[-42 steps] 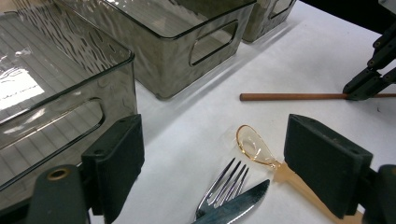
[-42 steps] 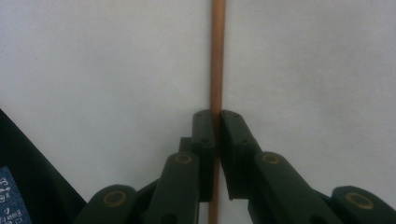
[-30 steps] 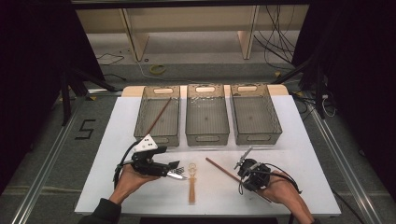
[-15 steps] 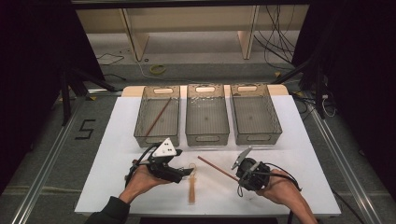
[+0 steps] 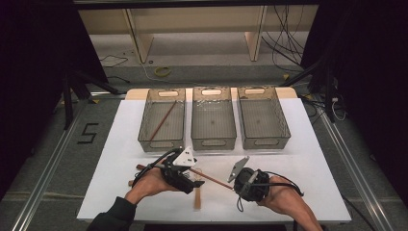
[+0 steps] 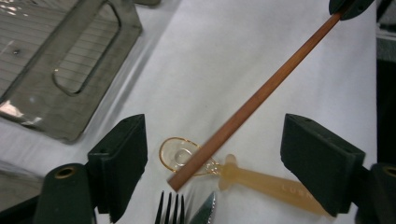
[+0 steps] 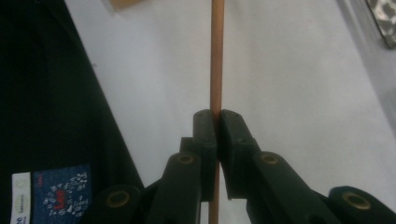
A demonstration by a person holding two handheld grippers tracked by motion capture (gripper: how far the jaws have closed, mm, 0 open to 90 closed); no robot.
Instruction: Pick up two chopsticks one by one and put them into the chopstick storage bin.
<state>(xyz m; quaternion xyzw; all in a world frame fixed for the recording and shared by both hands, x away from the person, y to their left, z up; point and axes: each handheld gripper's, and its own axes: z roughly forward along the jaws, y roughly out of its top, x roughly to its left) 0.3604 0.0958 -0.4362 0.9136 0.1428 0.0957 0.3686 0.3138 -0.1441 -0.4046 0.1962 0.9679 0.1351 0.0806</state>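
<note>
Floor marking [image 5: 87, 133], left of the worktop [image 5: 120, 144]: a dark figure "5". Translucent amber spoon [image 6: 261, 182]: raised letters on the handle, start reads "LUS", rest unclear. Blue patch [image 7: 60, 191] on dark fabric in right gripper view: small red print, too small to read.

1. Three clear bins [image 5: 213, 118] in a row at the far side of the white table [image 5: 120, 144]; a stick [image 5: 161, 121] lying slantwise in the left one.
2. Amber spoon [image 6: 261, 182] flat on the table.
3. Fork tines [image 6: 171, 209] and a knife tip [image 6: 205, 212] just beside it.
</note>
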